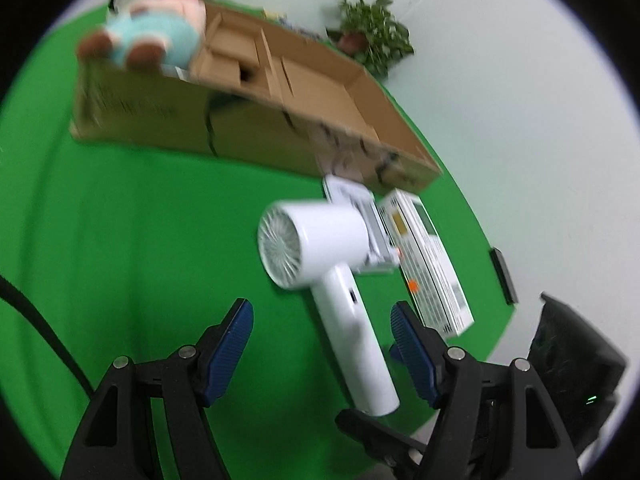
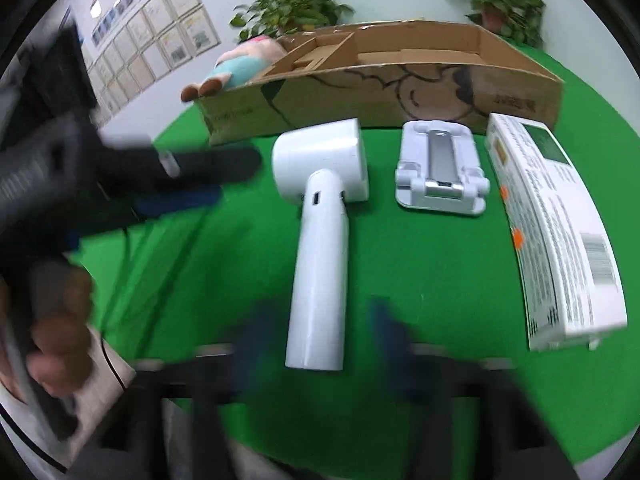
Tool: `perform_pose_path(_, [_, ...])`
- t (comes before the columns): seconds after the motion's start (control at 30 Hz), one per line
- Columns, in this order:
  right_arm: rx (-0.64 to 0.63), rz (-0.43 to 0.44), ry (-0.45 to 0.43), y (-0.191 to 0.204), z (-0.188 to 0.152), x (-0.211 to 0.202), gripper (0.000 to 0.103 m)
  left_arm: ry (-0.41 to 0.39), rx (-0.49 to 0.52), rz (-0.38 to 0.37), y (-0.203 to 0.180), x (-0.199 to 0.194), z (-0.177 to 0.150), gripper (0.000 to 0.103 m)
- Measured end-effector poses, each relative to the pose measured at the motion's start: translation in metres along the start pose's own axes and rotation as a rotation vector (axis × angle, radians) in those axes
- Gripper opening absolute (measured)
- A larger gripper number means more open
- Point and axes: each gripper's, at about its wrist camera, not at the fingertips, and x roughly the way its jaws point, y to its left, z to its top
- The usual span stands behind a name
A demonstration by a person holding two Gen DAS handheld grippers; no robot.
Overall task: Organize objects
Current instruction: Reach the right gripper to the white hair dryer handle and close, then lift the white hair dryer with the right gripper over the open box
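A white hair dryer [image 1: 336, 280] lies on the green table, its handle pointing toward me; it also shows in the right wrist view [image 2: 320, 216]. My left gripper [image 1: 322, 332] is open and empty, its jaws either side of the handle and apart from it. My right gripper [image 2: 320, 340] is open, blurred, with the handle's end between its jaws. A white phone stand [image 2: 440, 172] and a white carton [image 2: 556, 232] lie right of the dryer. A plush toy [image 1: 148, 36] sits at the end of an open cardboard box [image 1: 256, 112].
Potted plants [image 2: 288, 12] stand behind the box by the wall. The left gripper [image 2: 152, 184] and a hand show at the left of the right wrist view. A black cable [image 1: 36, 320] runs over the table's left. A black device [image 1: 572, 364] sits at the right.
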Motion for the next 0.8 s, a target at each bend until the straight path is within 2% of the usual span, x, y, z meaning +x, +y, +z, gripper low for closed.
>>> perform_pose_path(0.23, [-0.084, -0.023, -0.009, 0.009, 0.015, 0.010, 0.083, 0.090, -0.023, -0.090, -0.004, 0.031, 0.002, 0.070])
perform_pose_path(0.3, [-0.092, -0.025, -0.005, 0.009, 0.018, 0.014, 0.069, 0.094, -0.034, -0.115, 0.000, 0.037, 0.006, 0.069])
perform_pose_path(0.37, [-0.103, -0.055, 0.002, 0.010, 0.020, 0.018, 0.065, 0.088, -0.064, -0.134, 0.005, 0.037, 0.008, 0.069])
perform_pose_path(0.47, [-0.123, -0.084, 0.013, 0.010, 0.016, 0.022, 0.048, 0.090, -0.092, -0.158, 0.008, 0.038, 0.010, 0.069])
perform_pose_path(0.53, [-0.125, -0.105, 0.010, 0.011, 0.012, 0.022, 0.040, 0.112, -0.073, -0.153, 0.005, 0.040, 0.007, 0.055])
perform_pose_path(0.57, [-0.136, -0.119, 0.010, 0.014, 0.009, 0.022, 0.034, 0.122, -0.064, -0.153, 0.005, 0.041, 0.006, 0.043])
perform_pose_path(0.6, [-0.153, -0.122, 0.014, 0.019, 0.006, 0.020, 0.028, 0.117, -0.047, -0.135, 0.003, 0.041, 0.003, 0.038])
perform_pose_path(0.7, [-0.174, -0.170, 0.012, 0.028, -0.004, 0.015, 0.028, 0.131, -0.042, -0.124, -0.001, 0.038, -0.005, 0.036])
perform_pose_path(0.8, [-0.158, -0.168, 0.019, 0.030, -0.011, 0.009, 0.028, 0.129, -0.031, -0.111, -0.007, 0.032, -0.018, 0.036])
